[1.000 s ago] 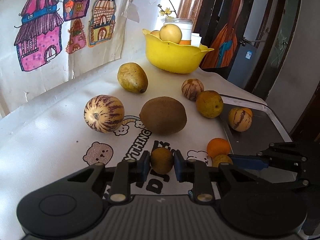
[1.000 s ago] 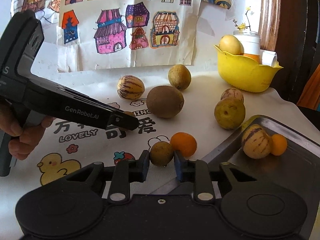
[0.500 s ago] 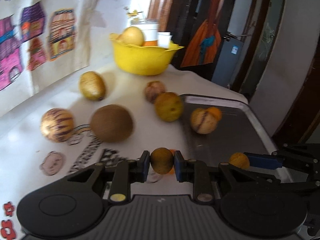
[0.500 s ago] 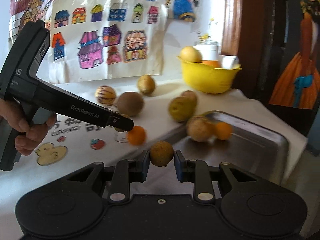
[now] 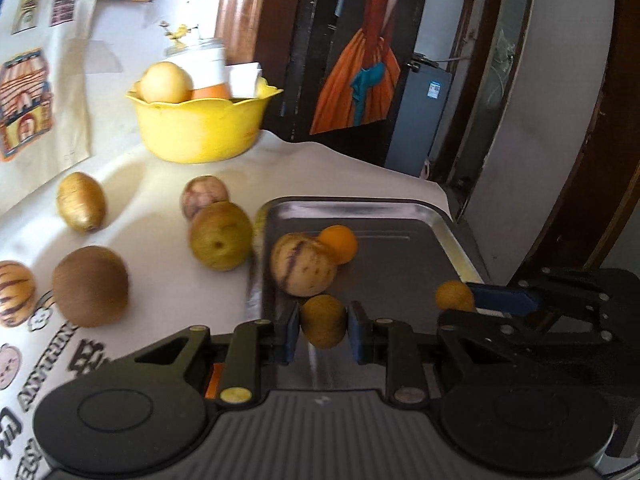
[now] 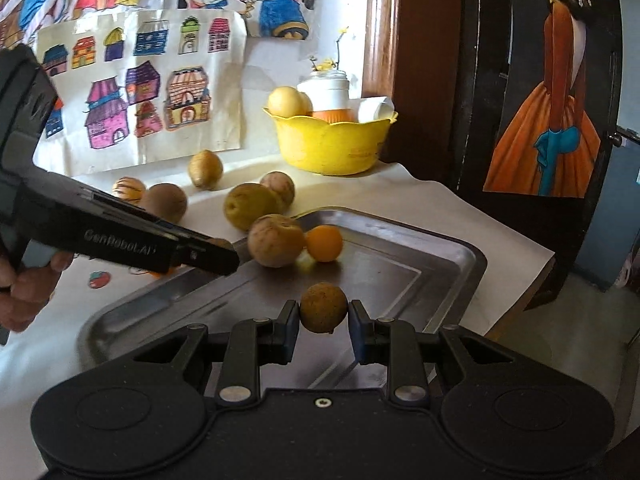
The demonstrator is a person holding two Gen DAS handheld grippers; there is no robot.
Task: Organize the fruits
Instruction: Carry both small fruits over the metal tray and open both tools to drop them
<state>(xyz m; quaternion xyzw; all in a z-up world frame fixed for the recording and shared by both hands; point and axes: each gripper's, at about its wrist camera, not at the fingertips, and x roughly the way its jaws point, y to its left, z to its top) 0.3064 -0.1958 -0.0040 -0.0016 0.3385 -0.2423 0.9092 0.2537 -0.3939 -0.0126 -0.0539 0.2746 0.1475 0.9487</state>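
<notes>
In the left wrist view my left gripper [image 5: 323, 331] is shut on a small brown-green round fruit [image 5: 323, 316], held over the near left corner of the metal tray [image 5: 400, 216]. My right gripper [image 5: 460, 305] comes in from the right, shut on a small yellow-brown fruit [image 5: 454, 296] above the tray's right side. In the right wrist view that same fruit [image 6: 323, 307] sits between the pads of the right gripper [image 6: 323, 320] over the tray [image 6: 420, 264]. A striped melon [image 6: 275, 246] and a small orange [image 6: 324, 243] lie in the tray. The left gripper [image 6: 224, 258] reaches in from the left, its fruit mostly hidden.
A yellow bowl [image 5: 200, 132] with fruit and white containers stands at the back. Several loose fruits lie on the printed tablecloth left of the tray, among them a brown kiwi [image 5: 90, 286] and a green pear [image 5: 220, 236]. The table ends just past the tray's right rim. A hand [image 6: 24, 292] holds the left gripper.
Both grippers have carried their small fruits rightward, off the tablecloth and over the tray. Each stays shut on its fruit. The loose orange near them is left behind.
</notes>
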